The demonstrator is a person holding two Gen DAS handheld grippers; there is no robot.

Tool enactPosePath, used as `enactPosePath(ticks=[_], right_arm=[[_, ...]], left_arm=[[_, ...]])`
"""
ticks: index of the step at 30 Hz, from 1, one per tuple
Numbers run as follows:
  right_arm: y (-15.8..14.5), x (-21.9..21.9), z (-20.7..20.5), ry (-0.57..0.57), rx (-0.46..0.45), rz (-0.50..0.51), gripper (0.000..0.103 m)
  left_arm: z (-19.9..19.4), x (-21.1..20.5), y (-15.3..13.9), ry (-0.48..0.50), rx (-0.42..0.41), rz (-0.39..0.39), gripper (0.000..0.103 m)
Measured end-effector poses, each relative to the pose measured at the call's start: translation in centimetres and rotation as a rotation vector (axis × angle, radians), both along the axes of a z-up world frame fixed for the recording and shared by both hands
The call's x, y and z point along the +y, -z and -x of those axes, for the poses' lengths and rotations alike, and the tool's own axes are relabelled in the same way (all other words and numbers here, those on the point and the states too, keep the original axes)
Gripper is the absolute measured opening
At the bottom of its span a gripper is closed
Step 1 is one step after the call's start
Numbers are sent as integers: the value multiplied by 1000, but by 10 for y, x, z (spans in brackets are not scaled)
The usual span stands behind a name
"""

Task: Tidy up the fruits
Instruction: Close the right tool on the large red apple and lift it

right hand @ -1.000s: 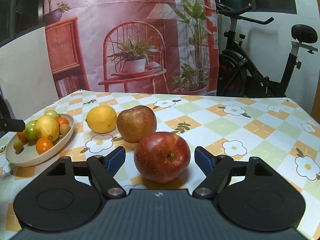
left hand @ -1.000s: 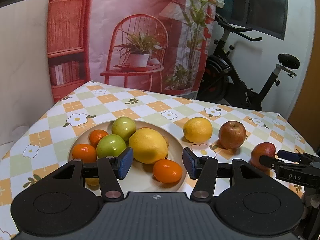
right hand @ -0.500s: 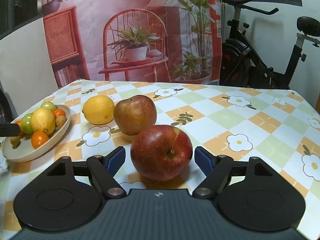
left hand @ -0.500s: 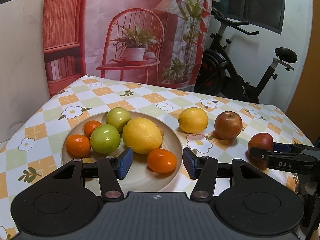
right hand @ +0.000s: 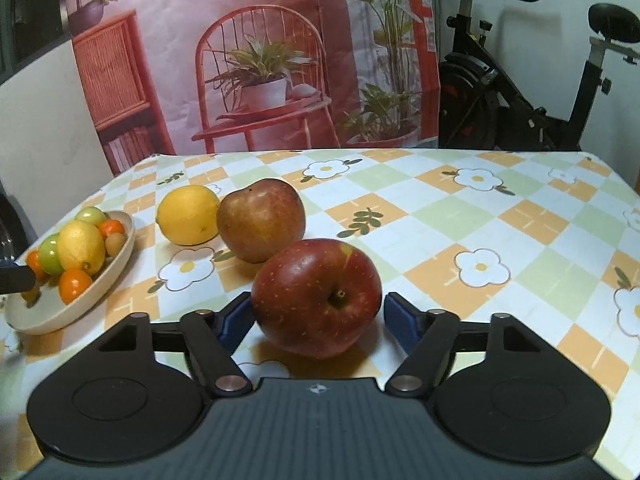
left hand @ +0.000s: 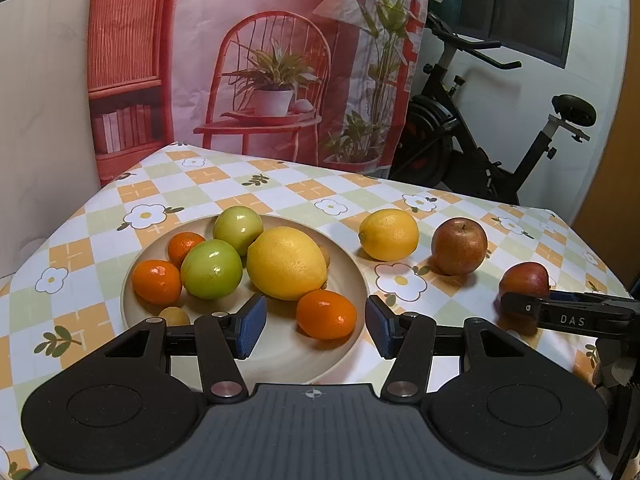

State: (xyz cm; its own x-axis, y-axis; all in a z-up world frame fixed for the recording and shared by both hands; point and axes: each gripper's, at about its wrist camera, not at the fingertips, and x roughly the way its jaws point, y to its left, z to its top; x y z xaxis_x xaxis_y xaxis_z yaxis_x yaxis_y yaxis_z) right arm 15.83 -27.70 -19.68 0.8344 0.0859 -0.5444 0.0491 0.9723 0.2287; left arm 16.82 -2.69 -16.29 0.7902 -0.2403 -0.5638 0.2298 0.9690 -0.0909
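Observation:
A cream plate [left hand: 352, 276] holds a big lemon [left hand: 286, 263], two green fruits, three oranges and small brown fruits. My left gripper [left hand: 312, 326] is open and empty, low over the plate's near side, by an orange [left hand: 326, 313]. On the cloth lie a lemon [left hand: 389, 234], a brownish apple [left hand: 459, 245] and a red apple [left hand: 524, 280]. In the right wrist view the red apple [right hand: 317, 304] sits between my right gripper's [right hand: 318, 318] open fingers, resting on the table; the left pad is close to it. The brownish apple [right hand: 261, 220], lemon [right hand: 188, 214] and plate [right hand: 120, 252] lie beyond.
The table has a checked flower cloth [right hand: 460, 216]. A printed backdrop [left hand: 260, 60] hangs behind it and an exercise bike [left hand: 480, 140] stands at the back right. The right table edge is close to the red apple [left hand: 600, 264].
The right gripper has moved forward around the red apple, which now sits deeper between its fingers. The left gripper has drawn back and risen slightly over the plate.

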Motion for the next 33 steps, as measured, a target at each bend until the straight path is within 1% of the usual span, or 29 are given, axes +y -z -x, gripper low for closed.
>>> enactPosePath(ticks=[12, 23, 29, 33], right_arm=[[-1, -2, 6, -3, -8, -27, 71], [-3, 0, 6, -13, -16, -17, 72], [-3, 2, 7, -17, -23, -12, 71], [-7, 8, 7, -41, -19, 8, 71]], left_arm=[[0, -1, 3, 1, 5, -1, 57], [1, -2, 4, 5, 7, -3, 57], [1, -3, 4, 7, 7, -1, 57], [-1, -3, 0, 6, -1, 2, 57]])
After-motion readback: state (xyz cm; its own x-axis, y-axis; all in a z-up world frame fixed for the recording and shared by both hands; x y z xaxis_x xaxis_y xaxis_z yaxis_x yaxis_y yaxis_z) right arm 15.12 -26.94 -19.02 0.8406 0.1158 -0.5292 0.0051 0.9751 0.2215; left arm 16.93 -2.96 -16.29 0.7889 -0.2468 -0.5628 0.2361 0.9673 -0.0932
